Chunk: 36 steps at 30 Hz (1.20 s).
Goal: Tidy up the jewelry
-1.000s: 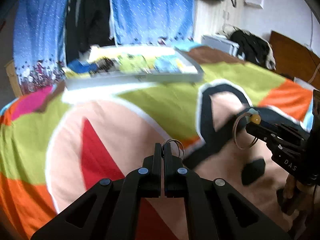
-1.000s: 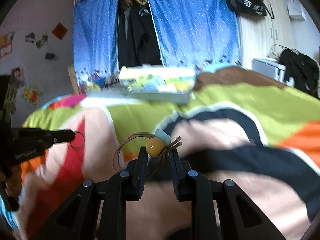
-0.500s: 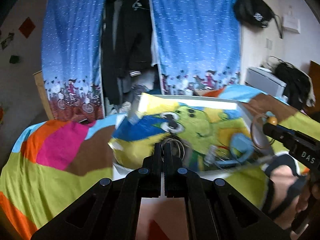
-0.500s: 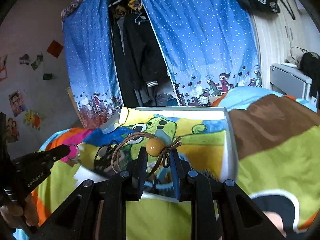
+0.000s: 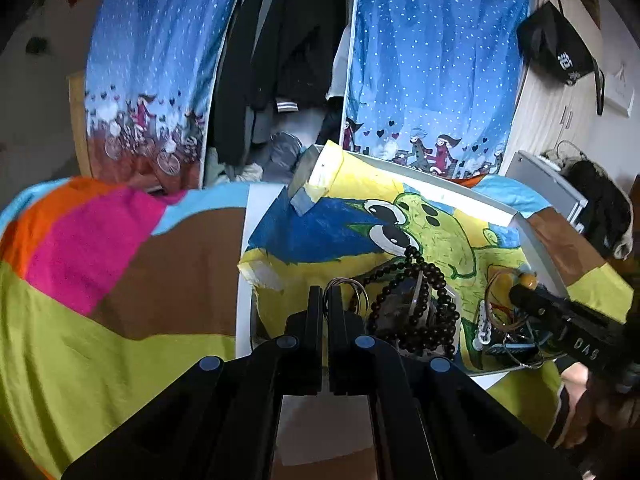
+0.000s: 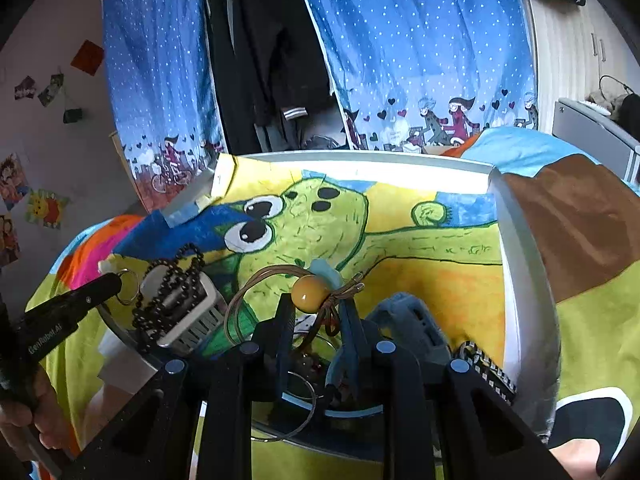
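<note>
My left gripper (image 5: 323, 294) is shut on a thin metal ring (image 5: 352, 292) and hovers over the near left corner of the white tray (image 5: 532, 240). Seen from the right wrist, the same gripper (image 6: 116, 280) enters at the left with the ring (image 6: 129, 286) at its tip. My right gripper (image 6: 314, 308) is shut on a brown cord bracelet with an amber bead (image 6: 305, 295), above a blue bowl (image 6: 344, 410) at the tray's near edge. A dark bead necklace (image 5: 416, 304) is draped over a small grey box (image 6: 188, 312).
The tray (image 6: 516, 264) is lined with a yellow and green frog drawing (image 6: 320, 224) and lies on a colourful bedspread (image 5: 120, 280). More jewelry lies at its near right (image 5: 504, 332). Blue curtains (image 6: 420, 52) and hanging dark clothes stand behind. A hand (image 6: 24, 420) holds the left gripper.
Both grippers have moved forward from the bedspread to above the tray's near edge, each still holding its piece. The tray now fills both views.
</note>
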### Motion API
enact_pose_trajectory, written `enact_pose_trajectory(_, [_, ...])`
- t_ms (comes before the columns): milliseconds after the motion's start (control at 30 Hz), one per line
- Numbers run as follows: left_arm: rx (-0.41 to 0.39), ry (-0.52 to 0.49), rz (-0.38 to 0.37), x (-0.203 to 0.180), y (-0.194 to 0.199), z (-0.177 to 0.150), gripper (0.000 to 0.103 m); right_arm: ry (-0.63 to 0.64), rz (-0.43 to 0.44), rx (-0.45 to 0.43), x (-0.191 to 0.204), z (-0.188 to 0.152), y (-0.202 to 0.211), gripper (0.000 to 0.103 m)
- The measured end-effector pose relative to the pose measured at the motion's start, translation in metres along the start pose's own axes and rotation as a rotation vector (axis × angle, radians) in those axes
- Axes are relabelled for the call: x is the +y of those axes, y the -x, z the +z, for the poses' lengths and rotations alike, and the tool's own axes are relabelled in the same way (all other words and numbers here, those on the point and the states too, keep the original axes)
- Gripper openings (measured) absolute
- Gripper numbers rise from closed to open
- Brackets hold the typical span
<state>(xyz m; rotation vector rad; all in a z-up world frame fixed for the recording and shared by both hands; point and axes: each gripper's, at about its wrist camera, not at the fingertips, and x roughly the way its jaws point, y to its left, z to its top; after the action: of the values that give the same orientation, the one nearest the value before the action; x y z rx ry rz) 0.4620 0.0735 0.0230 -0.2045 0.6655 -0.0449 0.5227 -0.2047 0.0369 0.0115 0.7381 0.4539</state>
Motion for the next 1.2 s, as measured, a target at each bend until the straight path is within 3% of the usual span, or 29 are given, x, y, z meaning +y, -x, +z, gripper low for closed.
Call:
enact_pose_trajectory(267, [0.038, 0.034, 0.001, 0.009, -0.009, 0.001, 0.000, 0.049, -0.012, 0.010, 0.006, -0.002, -0.004, 0.023])
enact_pose_trajectory(500, [0.033, 0.072, -0.034, 0.016, -0.003, -0.001, 0.001, 0.030, 0.034, 0.015, 0.000, -0.002, 0.000, 0.023])
enact_pose_trajectory(600, [0.031, 0.086, -0.047, 0.017, 0.003, -0.001, 0.002, 0.041, 0.031, 0.008, 0.001, -0.002, 0.007, 0.033])
enact_pose_trajectory(667, [0.036, 0.083, -0.048, 0.016, 0.007, 0.000, 0.009, 0.044, 0.017, -0.002, 0.002, -0.001, 0.012, 0.044])
enact_pose_trajectory(733, [0.022, 0.072, -0.050, 0.012, 0.015, 0.000, 0.032, 0.041, 0.014, -0.016, 0.002, 0.000, 0.019, 0.046])
enact_pose_trajectory(933, [-0.094, 0.120, -0.079, 0.007, 0.058, 0.000, 0.079, 0.048, -0.004, -0.099, 0.004, 0.002, 0.057, 0.076])
enact_pose_trajectory(1200, [-0.216, 0.075, -0.022, -0.010, 0.123, 0.000, 0.095, 0.049, 0.012, -0.223, 0.015, 0.001, 0.121, 0.100])
